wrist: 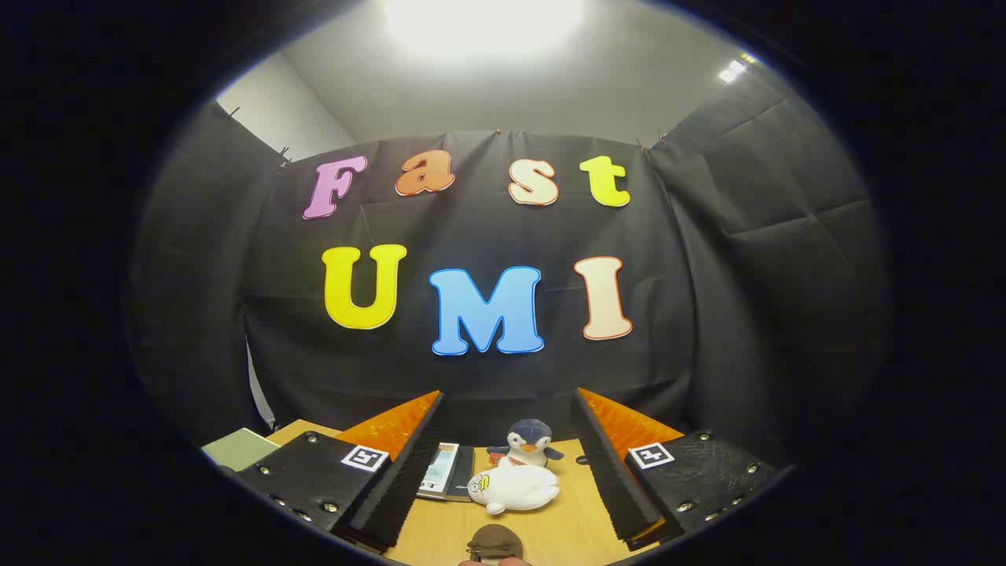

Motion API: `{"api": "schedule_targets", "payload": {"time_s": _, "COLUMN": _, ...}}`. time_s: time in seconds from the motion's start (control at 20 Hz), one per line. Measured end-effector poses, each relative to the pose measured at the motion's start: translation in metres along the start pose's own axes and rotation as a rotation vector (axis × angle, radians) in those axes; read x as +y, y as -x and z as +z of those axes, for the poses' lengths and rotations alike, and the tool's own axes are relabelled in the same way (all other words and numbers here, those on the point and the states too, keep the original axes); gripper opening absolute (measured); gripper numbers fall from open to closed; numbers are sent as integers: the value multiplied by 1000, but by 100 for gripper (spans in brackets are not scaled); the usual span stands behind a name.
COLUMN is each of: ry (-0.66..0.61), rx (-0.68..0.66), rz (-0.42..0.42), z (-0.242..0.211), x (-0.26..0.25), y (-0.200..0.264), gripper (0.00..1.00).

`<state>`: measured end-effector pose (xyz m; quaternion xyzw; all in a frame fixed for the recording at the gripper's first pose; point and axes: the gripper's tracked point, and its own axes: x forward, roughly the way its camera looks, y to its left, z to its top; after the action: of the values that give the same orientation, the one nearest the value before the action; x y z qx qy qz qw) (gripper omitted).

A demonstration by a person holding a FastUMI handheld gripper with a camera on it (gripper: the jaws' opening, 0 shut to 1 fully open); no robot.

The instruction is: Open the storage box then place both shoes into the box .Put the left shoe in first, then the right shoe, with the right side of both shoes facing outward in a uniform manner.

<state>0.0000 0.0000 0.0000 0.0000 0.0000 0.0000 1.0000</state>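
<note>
Task not yet begun, as far as we see.

Our hand-held gripper (503, 464) gapes wide, holding nothing; a white plush seal (515, 487) and blue penguin toy (528, 442) lie at twelve o'clock on the wooden table (574, 527). We cannot place box or shoes.

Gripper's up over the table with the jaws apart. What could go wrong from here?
1. The gripper is open with nothing between the jaws, aimed at the booth wall, so any descent starts with little of the table in sight.
2. A penguin plush, a white plush and books sit just ahead between the jaws; a drop could knock them.
3. A brown item lies close under the gripper, too cropped to identify, so it could be mistaken for a target.
</note>
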Motion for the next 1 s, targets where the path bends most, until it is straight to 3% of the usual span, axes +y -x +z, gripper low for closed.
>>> {"api": "schedule_targets", "payload": {"time_s": 1.0, "ry": -7, "rx": 1, "rz": 63, "z": 6, "x": 16, "y": -7, "gripper": 96}}
